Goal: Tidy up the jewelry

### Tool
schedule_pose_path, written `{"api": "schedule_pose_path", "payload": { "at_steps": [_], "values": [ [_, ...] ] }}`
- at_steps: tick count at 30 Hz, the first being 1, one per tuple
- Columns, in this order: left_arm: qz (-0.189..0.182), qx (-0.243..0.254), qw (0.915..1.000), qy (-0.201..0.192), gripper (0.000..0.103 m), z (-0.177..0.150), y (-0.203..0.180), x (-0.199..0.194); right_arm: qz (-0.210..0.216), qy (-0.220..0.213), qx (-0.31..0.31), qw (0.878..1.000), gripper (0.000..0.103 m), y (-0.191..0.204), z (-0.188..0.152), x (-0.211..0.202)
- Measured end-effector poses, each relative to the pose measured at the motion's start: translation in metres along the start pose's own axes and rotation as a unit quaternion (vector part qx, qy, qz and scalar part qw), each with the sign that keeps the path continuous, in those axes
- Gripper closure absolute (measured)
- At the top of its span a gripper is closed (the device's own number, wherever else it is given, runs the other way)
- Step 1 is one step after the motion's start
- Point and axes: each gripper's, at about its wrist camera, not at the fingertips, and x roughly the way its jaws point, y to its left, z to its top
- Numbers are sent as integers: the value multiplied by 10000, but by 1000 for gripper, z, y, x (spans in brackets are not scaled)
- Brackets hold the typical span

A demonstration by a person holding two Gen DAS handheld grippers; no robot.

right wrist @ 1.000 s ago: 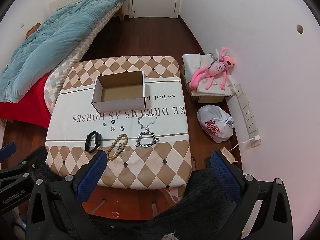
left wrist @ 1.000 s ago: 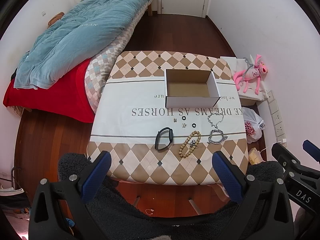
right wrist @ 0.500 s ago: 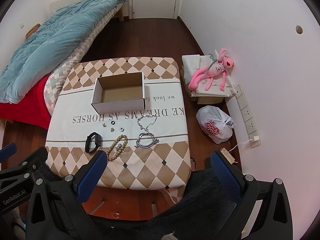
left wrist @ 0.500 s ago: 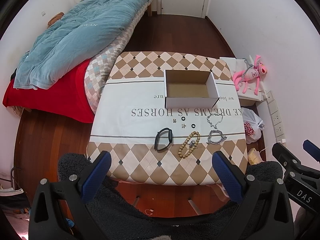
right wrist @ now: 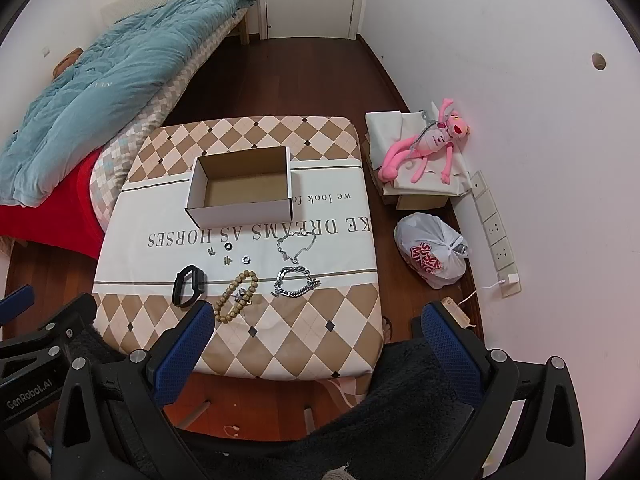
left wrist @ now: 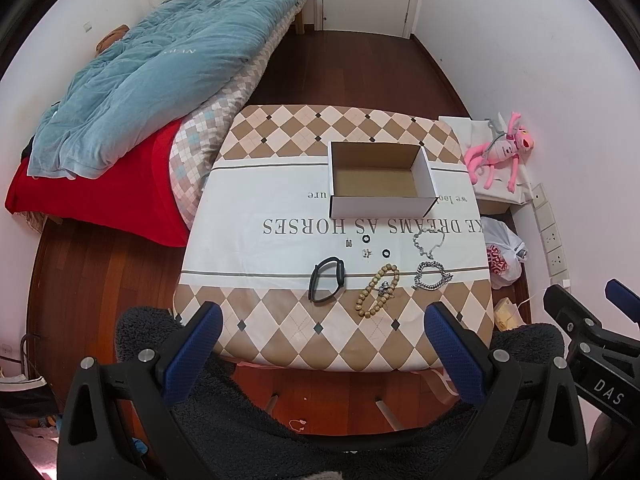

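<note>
An empty white cardboard box (left wrist: 380, 179) (right wrist: 241, 186) stands open on a small table with a diamond-patterned cloth (left wrist: 280, 208) (right wrist: 340, 240). In front of it lie a black wristband (left wrist: 327, 279) (right wrist: 188, 285), a wooden bead bracelet (left wrist: 378, 289) (right wrist: 236, 291), a heavy silver chain bracelet (left wrist: 431, 276) (right wrist: 295, 281), a thin silver chain (left wrist: 429, 241) (right wrist: 294, 243) and several small rings and earrings (left wrist: 368, 245) (right wrist: 230, 253). My left gripper (left wrist: 324, 336) and right gripper (right wrist: 316, 336) hover high above the table's near edge, both open and holding nothing.
A bed with a teal duvet (left wrist: 160, 68) and red sheet (left wrist: 120, 200) borders the table's left. On the right, a pink plush toy (right wrist: 424, 146) lies on a cloth-covered box, a white plastic bag (right wrist: 434, 256) sits on the floor, and sockets line the wall.
</note>
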Motion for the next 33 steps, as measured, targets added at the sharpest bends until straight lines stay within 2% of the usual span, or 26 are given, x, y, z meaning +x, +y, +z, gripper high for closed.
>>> {"api": "schedule_pose_path", "payload": {
  "at_steps": [14,18,20,25,28,29,30,33],
  "values": [
    [14,29,10000,-18,0,6,-5,0,-4,-11,4,10000,0,0,-2,4],
    [258,76,9996,-104,0,20,-3,15,1,5,-10,10000,0,3,6,7],
    [449,73,9988,-167,0,26,3,27,32,62,-7,10000,0,6,12,16],
    [733,66,9973,-35,1,38,23,77,230,438,62,9988,1,20,23,75],
    [732,100,9971,208,1,37,33,115,417,889,200,9950,20,31,22,126],
    [650,109,9973,326,7,37,36,129,522,1102,269,9922,28,37,19,149],
    [644,102,9966,503,20,35,39,145,595,1231,335,9900,36,40,16,164],
    [505,58,9946,904,28,27,47,180,555,1558,398,9854,42,56,3,211]
  ]
}}
